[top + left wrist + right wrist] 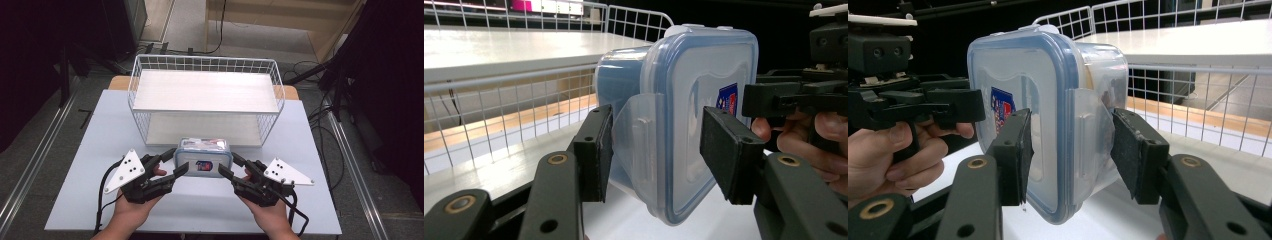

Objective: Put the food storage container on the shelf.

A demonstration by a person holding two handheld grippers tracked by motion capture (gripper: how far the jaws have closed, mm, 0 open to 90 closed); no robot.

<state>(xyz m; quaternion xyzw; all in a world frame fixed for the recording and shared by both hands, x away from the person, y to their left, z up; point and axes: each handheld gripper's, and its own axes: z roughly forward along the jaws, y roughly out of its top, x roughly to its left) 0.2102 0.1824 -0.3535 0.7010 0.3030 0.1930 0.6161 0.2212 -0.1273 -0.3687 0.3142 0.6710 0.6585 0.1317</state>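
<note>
The left tongs (181, 161) stand about half open, their jaws closed on the left side latch flap of the plastic food container (203, 156), one pad behind the flap and the other on the lid face. The right tongs (225, 165) match them on the container's right latch flap, also about half open and gripping. Each is carried by a hand, the left hand (134, 210) and the right hand (269, 214), at the near side of the container.

The container is held between the two tongs just in front of the white wire basket (205, 64), over the light grey table (80, 170). It is tipped on edge: its blue-rimmed lid faces back toward the person, its base toward the basket, and its long axis runs left to right, parallel to the basket's front.

The high view shows the whole layout and the white board shelf (205, 91) across the basket. The left gripper view shows the left flap (636, 135) close up between the pads (596, 150), with the lid's blue and red label (727, 98) beyond. The right gripper view shows the opposite flap (1091, 130), and the left hand's fingers (898, 145) around their handle beyond the container.
</note>
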